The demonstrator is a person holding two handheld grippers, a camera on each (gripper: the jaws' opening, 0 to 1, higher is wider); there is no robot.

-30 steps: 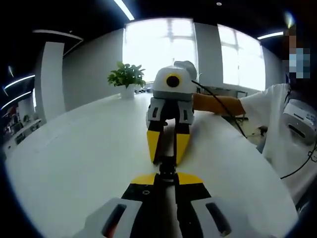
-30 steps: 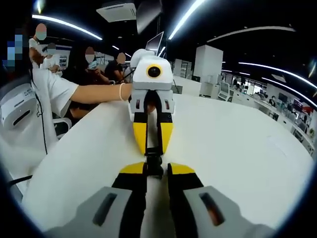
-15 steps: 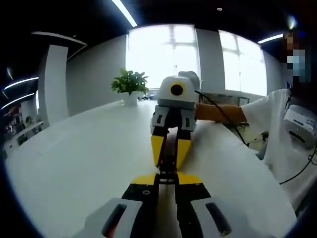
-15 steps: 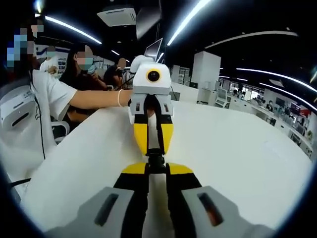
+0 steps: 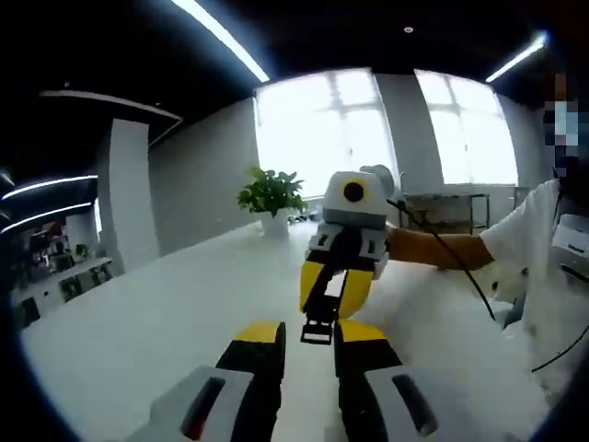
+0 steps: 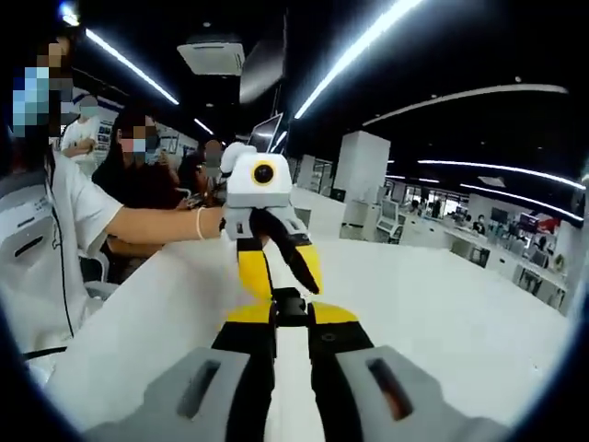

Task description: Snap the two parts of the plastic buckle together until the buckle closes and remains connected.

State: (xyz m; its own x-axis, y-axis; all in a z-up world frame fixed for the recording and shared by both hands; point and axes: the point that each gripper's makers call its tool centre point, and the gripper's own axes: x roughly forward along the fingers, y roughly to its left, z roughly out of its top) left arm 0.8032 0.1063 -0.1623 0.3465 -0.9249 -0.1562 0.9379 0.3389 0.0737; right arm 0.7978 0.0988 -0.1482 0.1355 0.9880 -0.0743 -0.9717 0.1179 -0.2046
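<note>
Buckle (image 5: 319, 308) joined in one piece, clamped by the right gripper (image 6: 291, 315) above the table (image 5: 138, 341); left gripper (image 5: 307, 333) parted, released. Connection appears complete; only confirmation remains.

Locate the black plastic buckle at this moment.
In the left gripper view the buckle hangs from the right gripper, above the white table and just beyond the left gripper.

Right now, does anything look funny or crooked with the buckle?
Yes. The black buckle hangs from the right gripper alone. The left gripper has its jaws apart, holding nothing. I cannot tell if the buckle's two parts are snapped together.
</note>
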